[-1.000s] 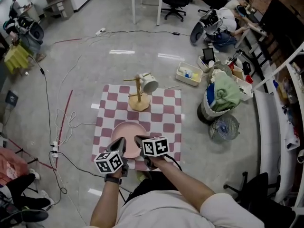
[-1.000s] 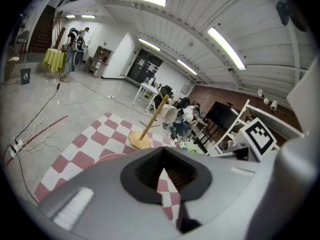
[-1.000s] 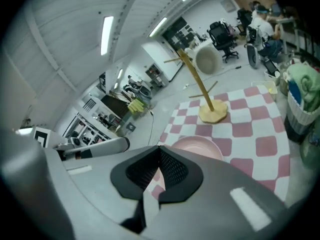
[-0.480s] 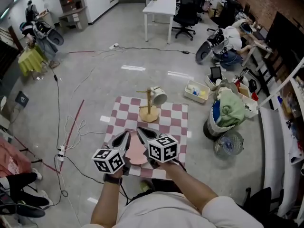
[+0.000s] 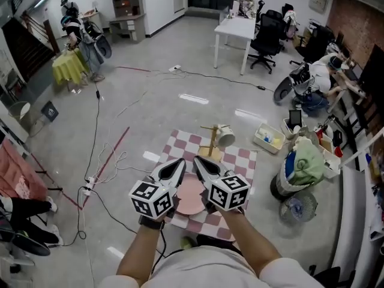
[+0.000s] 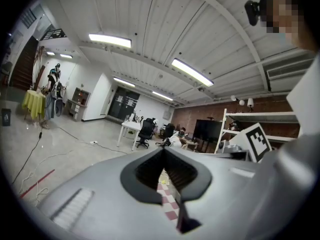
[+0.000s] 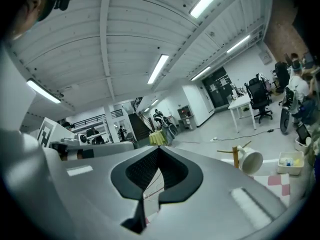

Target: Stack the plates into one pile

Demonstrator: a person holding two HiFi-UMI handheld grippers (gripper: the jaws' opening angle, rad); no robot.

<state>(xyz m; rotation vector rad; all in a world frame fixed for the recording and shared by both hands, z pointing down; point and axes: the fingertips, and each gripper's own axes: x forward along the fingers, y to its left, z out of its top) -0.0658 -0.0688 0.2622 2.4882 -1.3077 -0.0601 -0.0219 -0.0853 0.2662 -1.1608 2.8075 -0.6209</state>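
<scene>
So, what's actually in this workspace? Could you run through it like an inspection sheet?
Surface: checkered mat on grey floor.
Job's things: pink plate, partly behind the grippers; count unclear.
Clutter: wooden stand with white mug.
Grippers: left gripper and right gripper side by side, fingers closed, empty.
Cables: cables across floor at left.
Surroundings: white bin, fan, desk, chairs.

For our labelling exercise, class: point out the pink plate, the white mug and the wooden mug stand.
pink plate (image 5: pixel 191 197): head view, bare centre.
white mug (image 5: pixel 226 135): head view, its side.
wooden mug stand (image 5: pixel 212 141): head view, upright post.
</scene>
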